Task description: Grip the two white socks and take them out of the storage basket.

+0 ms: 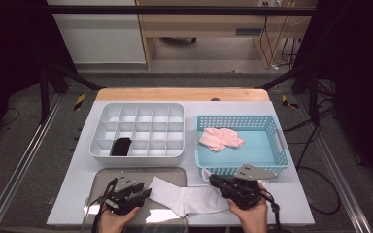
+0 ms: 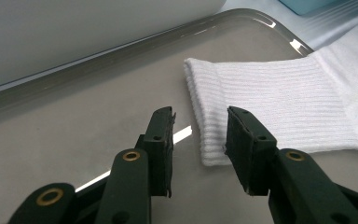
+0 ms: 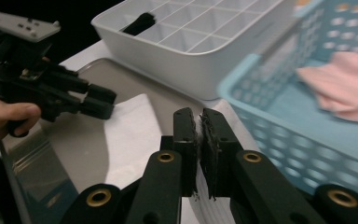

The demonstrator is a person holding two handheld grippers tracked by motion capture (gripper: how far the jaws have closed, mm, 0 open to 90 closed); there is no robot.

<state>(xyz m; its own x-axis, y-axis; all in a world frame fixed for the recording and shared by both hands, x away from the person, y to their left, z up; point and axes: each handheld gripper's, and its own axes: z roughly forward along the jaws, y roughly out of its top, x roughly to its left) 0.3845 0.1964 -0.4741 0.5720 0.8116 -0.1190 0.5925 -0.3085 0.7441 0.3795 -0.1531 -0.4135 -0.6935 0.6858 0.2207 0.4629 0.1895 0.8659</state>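
Sock [image 1: 187, 198] lies across the near edge of the table in the high view, white and flat, its cuff end on the grey tray [image 1: 108, 175] and its other end running right toward my right gripper [image 1: 216, 182]; my left gripper [image 1: 145, 193] sits at the cuff, jaws pointing right; behind the tray stands the white divider box [image 1: 137, 132] with a black sock [image 1: 121, 146] in one near-left cell; to its right the blue basket [image 1: 269, 127] holds a pink cloth [image 1: 220, 138]; my right gripper lies just in front of the basket's near wall, over the sock's right end.

Left gripper view: my left gripper [image 2: 199, 135] has its jaws apart, one on each side of the ribbed cuff's corner; the sock [image 2: 279, 102] rests on the tray [image 2: 88, 93] and nothing is pinched; whether the pads touch the cloth I cannot tell; the box wall [image 2: 74, 28] rises behind the tray rim.

Right gripper view: my right gripper [image 3: 199, 122] has its jaws nearly together, and a thin strip of white cloth shows between them lower down, so they look pinched on the sock [image 3: 130, 135]; the sock spreads left over the tray [image 3: 74, 149] to my left gripper [image 3: 107, 101], held in my left hand [image 3: 2, 116]; the box [image 3: 200, 32] with its black sock [image 3: 140, 22] stands behind, the basket [image 3: 279, 107] and pink cloth [image 3: 345, 84] to the right, blurred.
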